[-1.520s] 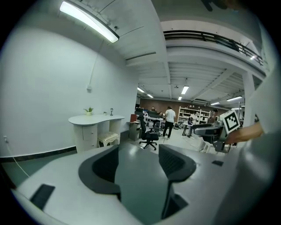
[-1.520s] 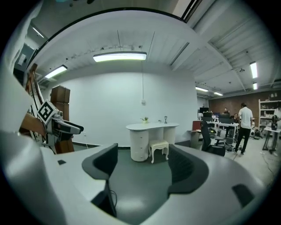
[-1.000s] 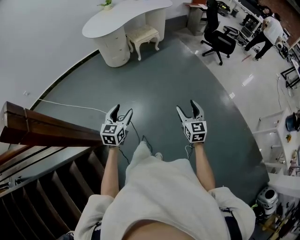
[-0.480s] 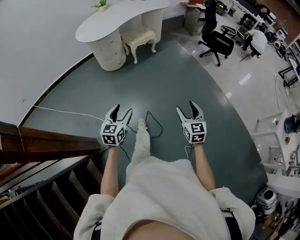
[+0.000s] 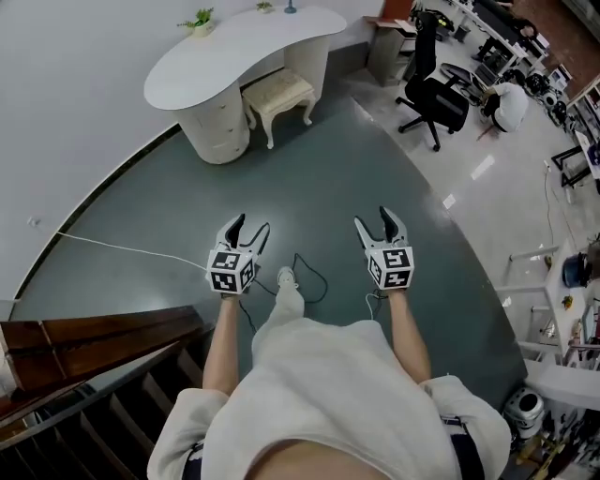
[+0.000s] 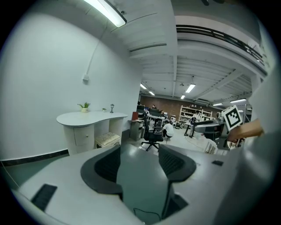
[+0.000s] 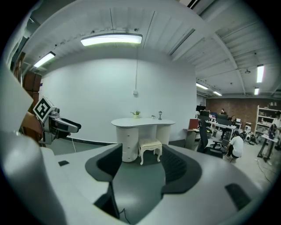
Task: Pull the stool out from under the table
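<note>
A cream cushioned stool (image 5: 278,94) with white carved legs stands tucked partly under a white curved table (image 5: 234,52) against the far wall. Across a stretch of grey-green floor, my left gripper (image 5: 249,225) and right gripper (image 5: 373,218) are held side by side at waist height, far from the stool. Both stand open with nothing between the jaws. The right gripper view faces the stool (image 7: 150,146) and table (image 7: 142,122) head-on, framed between its fingers (image 7: 175,167). In the left gripper view the stool (image 6: 107,139) sits left of centre.
A black office chair (image 5: 436,84) stands right of the table, with a crouching person (image 5: 511,101) beyond it. A dark wooden stair rail (image 5: 94,337) and steps lie at the lower left. A white cable (image 5: 122,248) crosses the floor. A small plant (image 5: 197,21) tops the table.
The person has stepped forward: table and stool have come nearer and slid lower in the head view, and the stair rail has dropped back to the lower left. Both grippers keep their pose.
</note>
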